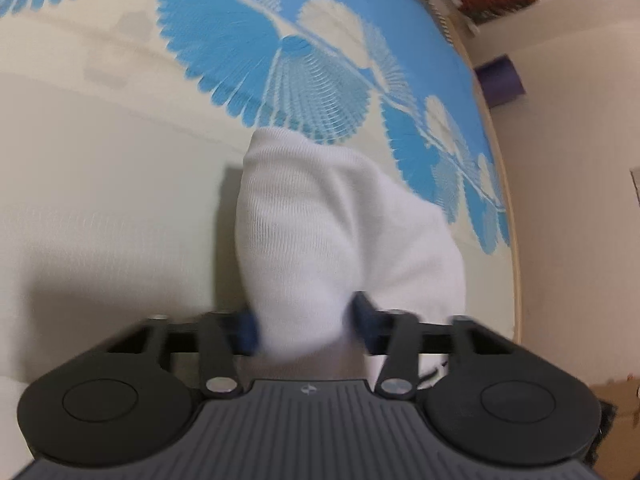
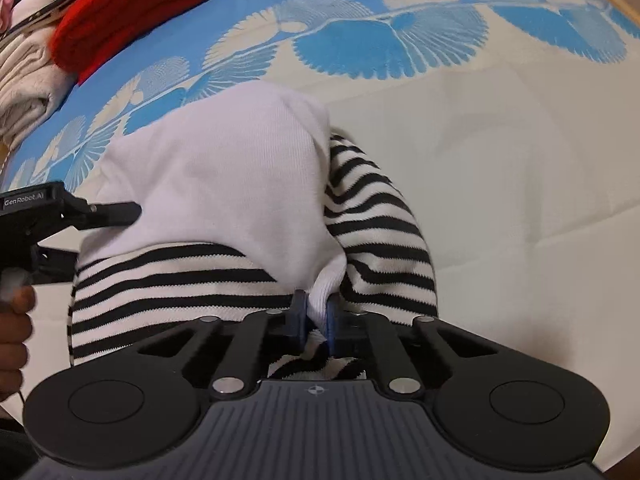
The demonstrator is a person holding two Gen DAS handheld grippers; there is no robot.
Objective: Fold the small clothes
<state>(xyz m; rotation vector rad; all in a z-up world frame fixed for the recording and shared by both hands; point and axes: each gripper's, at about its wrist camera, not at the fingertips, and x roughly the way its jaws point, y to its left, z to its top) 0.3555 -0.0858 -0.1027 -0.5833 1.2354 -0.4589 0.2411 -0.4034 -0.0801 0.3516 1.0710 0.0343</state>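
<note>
Right hand-held gripper [image 2: 316, 320] pinches white sock [image 2: 224, 176] cuff over striped sock [image 2: 168, 284], mid-bed [image 2: 500, 152]. Left hand-held gripper [image 1: 306, 326] clamps same sock's bulk. Mid-fold; next likely flatten.

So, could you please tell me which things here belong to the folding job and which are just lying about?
In the job: white sock, striped garment, left gripper, right gripper.
Lying about: red cloth, cream fabric, purple object.

The white sock [image 1: 320, 232] hides the left tool's [image 1: 306, 326] blurred fingertips
</note>
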